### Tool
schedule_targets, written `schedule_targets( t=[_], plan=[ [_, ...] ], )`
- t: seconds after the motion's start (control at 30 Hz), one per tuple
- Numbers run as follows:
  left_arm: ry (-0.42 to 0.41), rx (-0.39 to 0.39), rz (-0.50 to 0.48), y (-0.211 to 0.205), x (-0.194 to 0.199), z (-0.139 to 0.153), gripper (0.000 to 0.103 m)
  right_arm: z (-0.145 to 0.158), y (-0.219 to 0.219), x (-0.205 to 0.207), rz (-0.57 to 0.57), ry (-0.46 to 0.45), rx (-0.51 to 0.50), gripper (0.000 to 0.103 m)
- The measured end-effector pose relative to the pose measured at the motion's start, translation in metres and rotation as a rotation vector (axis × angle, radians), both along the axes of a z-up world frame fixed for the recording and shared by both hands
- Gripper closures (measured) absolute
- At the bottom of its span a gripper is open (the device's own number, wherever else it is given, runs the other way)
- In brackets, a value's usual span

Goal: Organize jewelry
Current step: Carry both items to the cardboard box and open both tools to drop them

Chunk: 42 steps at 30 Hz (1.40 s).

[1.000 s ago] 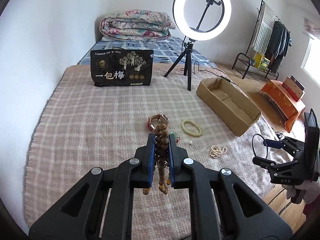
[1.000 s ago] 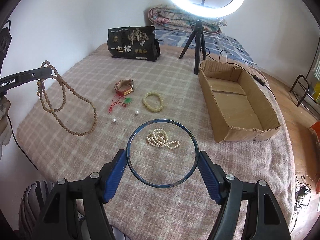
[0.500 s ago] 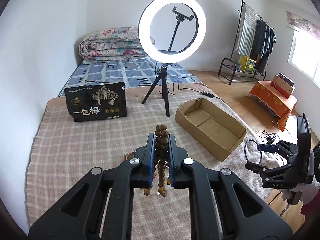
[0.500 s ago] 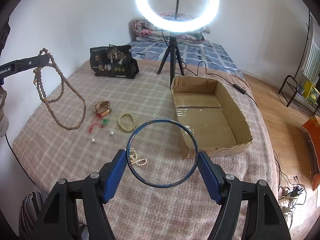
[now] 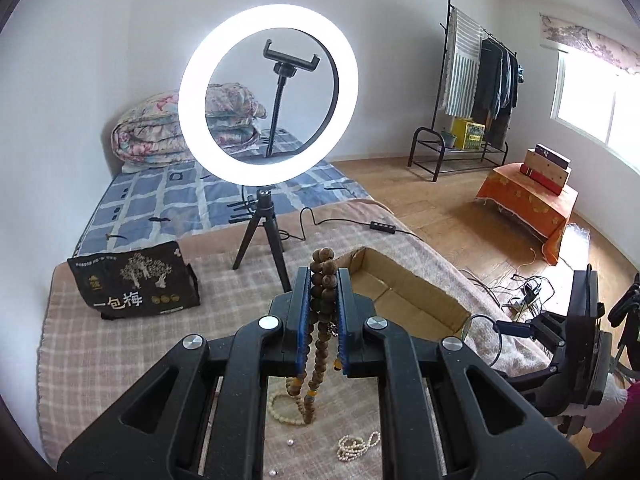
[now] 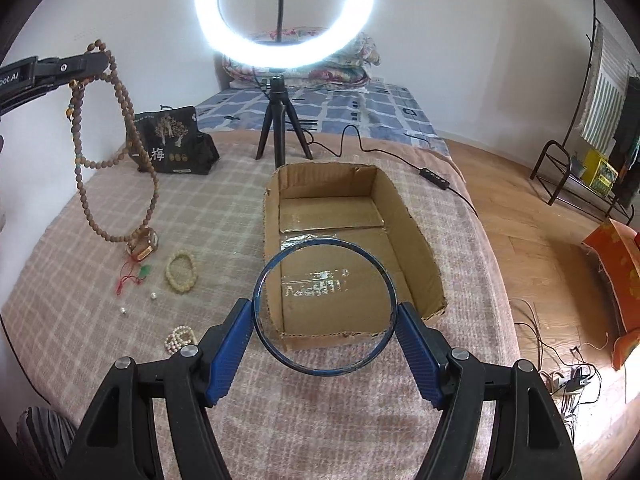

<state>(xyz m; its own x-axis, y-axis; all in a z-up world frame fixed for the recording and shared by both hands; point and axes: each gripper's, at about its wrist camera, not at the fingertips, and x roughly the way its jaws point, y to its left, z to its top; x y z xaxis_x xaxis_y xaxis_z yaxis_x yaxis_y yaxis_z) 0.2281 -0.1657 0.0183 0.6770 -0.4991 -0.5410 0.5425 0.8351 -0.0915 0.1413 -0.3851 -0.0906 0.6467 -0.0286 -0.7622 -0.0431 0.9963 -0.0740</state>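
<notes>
The long brown wooden bead necklace (image 6: 120, 152), drooping at the left of the right-wrist frame from the left gripper (image 5: 323, 280) clamping it, is risking snagging the watch below. The right gripper (image 6: 325, 312), at lower centre, is squeezing a thin dark-blue glass bangle (image 6: 325, 308) over the brown cardboard box (image 6: 416, 240); it could pop out sideways.

We note a pink-and-cream checked blanket (image 6: 224, 216), brown cardboard box (image 6: 416, 240) upon it, dark blue bangle (image 6: 325, 307), brown wooden beads (image 6: 120, 92).
</notes>
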Motion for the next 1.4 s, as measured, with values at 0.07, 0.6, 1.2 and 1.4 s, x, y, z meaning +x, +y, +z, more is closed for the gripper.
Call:
schedule_targets(
  t=[0.07, 0.6, 1.2, 1.4],
  plan=[
    [0.003, -0.010, -0.010, -0.012, 0.010, 0.002, 0.093, -0.003, -0.006, 0.006, -0.008, 0.005, -0.001, 0.029],
    [0.057, -0.053, -0.080, -0.107, 0.073, -0.023, 0.093, -0.039, -0.046, 0.058, -0.066, 0.065, 0.008, 0.029],
    [0.196, 0.049, -0.095, -0.143, 0.098, -0.089, 0.091, -0.068, -0.057, 0.072, -0.085, 0.103, 0.021, 0.027],
    [0.174, 0.070, -0.098, -0.142, 0.092, -0.088, 0.060, -0.063, -0.052, 0.068, -0.077, 0.077, 0.005, 0.014]
  ],
)
